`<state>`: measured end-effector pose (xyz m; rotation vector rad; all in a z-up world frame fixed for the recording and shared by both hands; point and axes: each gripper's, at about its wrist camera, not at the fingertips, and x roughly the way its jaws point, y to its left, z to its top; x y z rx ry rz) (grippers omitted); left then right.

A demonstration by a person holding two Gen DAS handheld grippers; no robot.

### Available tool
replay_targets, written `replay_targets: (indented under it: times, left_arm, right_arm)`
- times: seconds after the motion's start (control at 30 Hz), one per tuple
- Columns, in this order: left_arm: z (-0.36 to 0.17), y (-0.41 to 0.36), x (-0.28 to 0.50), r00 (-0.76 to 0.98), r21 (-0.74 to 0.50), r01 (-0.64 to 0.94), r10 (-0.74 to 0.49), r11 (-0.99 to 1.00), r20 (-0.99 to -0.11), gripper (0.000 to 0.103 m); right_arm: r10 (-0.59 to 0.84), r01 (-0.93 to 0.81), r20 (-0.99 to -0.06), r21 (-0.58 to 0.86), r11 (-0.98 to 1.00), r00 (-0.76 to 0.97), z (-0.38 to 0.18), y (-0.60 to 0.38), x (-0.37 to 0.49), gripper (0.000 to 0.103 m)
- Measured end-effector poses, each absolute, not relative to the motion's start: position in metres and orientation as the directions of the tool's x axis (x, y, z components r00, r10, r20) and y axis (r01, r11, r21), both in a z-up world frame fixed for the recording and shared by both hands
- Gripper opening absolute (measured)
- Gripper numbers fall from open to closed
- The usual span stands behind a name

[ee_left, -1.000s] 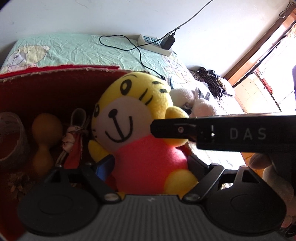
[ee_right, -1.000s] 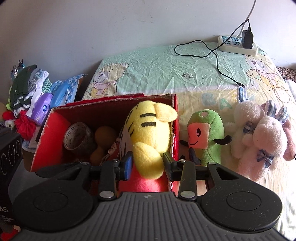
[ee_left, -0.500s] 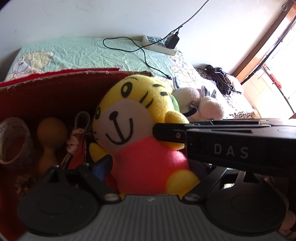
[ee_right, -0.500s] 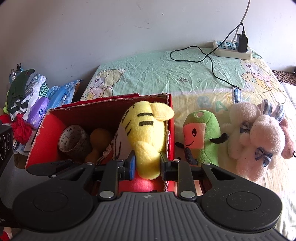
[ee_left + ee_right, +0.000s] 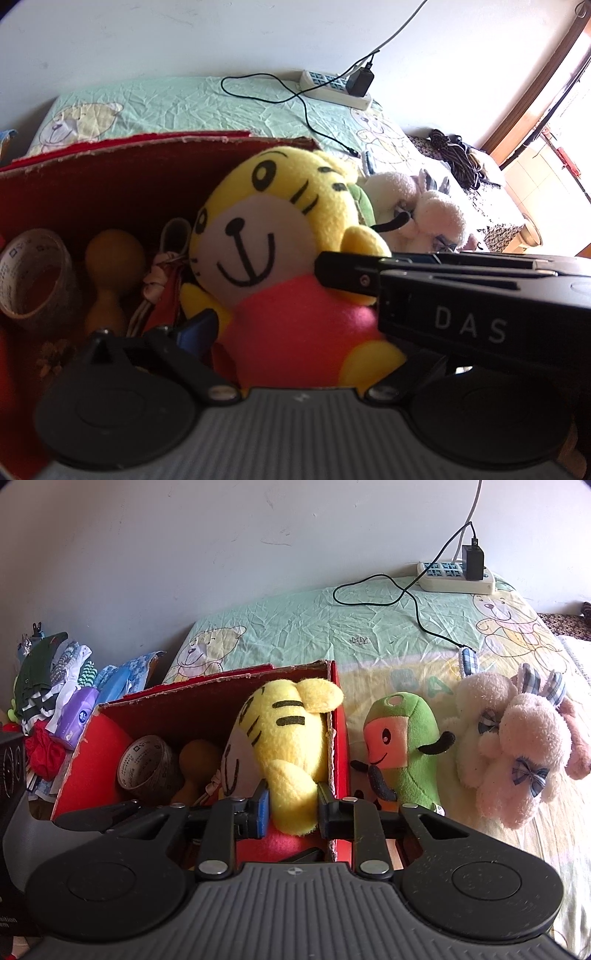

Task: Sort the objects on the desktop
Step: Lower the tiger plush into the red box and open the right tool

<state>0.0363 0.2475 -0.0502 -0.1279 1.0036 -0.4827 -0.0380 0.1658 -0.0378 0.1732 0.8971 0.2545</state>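
**Tiger toy inside the red box, right fingers loosening on its arm**

The yellow tiger toy [image 5: 284,738] sits at the right end of the red box [image 5: 218,698], beside a roll of tape [image 5: 147,768] and a brown wooden piece [image 5: 199,757]. The right gripper [image 5: 291,808] brackets the toy's yellow arm; its fingers [image 5: 262,808] stand a little wider than half a second ago — narrow gaps now show on both sides, where the arm was pinched a second back. The toy has scarcely shifted over that second, so it appears to be resting in the box, and the placement looks all but done. The left gripper [image 5: 295,343] faces the toy's red belly with fingers spread wide, holding nothing. On the bed [image 5: 332,627] just beside the box wait a green toy [image 5: 406,753] and pink rabbits [image 5: 517,746] — probably the next items to sort.
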Motion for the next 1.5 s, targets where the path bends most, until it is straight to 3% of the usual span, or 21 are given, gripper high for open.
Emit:
replay_targets:
  times: [0.53, 0.93, 1.3, 1.5]
  left_arm:
    - [-0.048, 0.245, 0.029, 0.464, -0.301, 0.322, -0.426, 0.898, -0.777, 0.097]
    - [-0.045, 0.24, 0.023, 0.479, -0.287, 0.298, -0.402, 0.911, -0.78, 0.098]
    - [-0.04, 0.23, 0.012, 0.544, -0.234, 0.168, -0.289, 0.957, -0.788, 0.099]
    - [-0.027, 0.225, -0.001, 0.6, -0.182, 0.1, -0.205, 0.978, -0.773, 0.099]
  right_arm:
    - [0.294, -0.121, -0.735, 0.281, 0.952, 0.611, -0.039, 0.164, -0.047, 0.026]
    - [0.376, -0.152, -0.71, 0.36, 0.921, 0.596, -0.041, 0.152, -0.05, 0.026]
    - [0.51, -0.27, -0.689, 0.435, 0.859, 0.515, -0.038, 0.135, -0.045, 0.027]
    - [0.598, -0.354, -0.634, 0.482, 0.802, 0.49, -0.032, 0.117, -0.047, 0.035]
